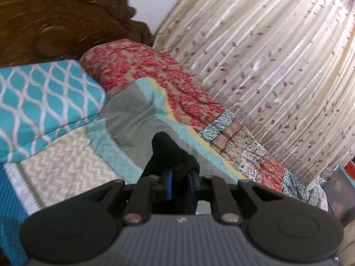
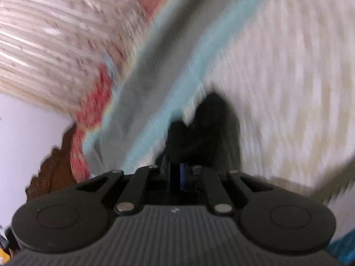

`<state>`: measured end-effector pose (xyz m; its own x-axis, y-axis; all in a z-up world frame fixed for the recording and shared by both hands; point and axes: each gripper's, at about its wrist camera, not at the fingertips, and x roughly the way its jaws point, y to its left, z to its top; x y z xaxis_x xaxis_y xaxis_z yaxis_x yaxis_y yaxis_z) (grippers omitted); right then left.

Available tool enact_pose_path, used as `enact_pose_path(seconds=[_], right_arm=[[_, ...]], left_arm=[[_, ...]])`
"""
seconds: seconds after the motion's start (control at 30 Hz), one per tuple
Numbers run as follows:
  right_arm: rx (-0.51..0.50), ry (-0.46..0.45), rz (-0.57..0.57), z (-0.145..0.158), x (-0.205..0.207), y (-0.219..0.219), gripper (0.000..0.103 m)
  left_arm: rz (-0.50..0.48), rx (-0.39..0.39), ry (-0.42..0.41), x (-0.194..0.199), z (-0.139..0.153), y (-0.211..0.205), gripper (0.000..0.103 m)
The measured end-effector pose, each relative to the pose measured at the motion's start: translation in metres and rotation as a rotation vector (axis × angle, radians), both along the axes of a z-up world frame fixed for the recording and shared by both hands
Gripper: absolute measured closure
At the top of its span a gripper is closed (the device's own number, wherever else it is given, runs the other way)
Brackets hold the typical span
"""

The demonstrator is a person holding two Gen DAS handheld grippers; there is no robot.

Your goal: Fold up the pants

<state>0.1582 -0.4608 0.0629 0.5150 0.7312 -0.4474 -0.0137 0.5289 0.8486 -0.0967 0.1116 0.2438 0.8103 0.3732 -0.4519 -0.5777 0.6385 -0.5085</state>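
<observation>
- The left gripper [image 1: 180,185] has its jaws drawn close together, clamped on a bunch of black pants [image 1: 170,155] that rises just ahead of the blue pads.
- Beyond it lies a patchwork quilt [image 1: 133,119] on the bed, a teal patterned pillow [image 1: 44,102] at the left, a carved wooden headboard [image 1: 66,22] behind, and a pale leaf-print curtain [image 1: 266,66] at the right.
- The right gripper [image 2: 177,175] is likewise narrowed, pinching black pants [image 2: 206,128] over the quilt [image 2: 288,88]; this view is heavily blurred.
</observation>
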Motion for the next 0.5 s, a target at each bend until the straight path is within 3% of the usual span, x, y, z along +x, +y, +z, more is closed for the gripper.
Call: enact_pose_path(seconds=[0.17, 0.23, 0.37, 0.43, 0.5], right_arm=[[-0.127, -0.101, -0.158, 0.075, 0.07, -0.031, 0.093], [-0.153, -0.139, -0.226, 0.105, 0.086, -0.046, 0.093], [-0.092, -0.252, -0.329, 0.157, 0.081, -0.083, 0.093], [-0.061, -0.306, -0.348, 0.167, 0.063, -0.098, 0.093], [-0.041, -0.335, -0.354, 0.167, 0.042, -0.114, 0.093]], left_arm=[[-0.06, -0.009, 0.023, 0.088, 0.024, -0.005, 0.09], [-0.084, -0.04, -0.018, 0.11, 0.042, -0.003, 0.09], [-0.141, -0.059, -0.199, 0.101, 0.069, -0.011, 0.09], [-0.185, -0.029, -0.221, 0.085, 0.067, -0.023, 0.09], [-0.227, -0.029, -0.194, 0.068, 0.048, -0.033, 0.09]])
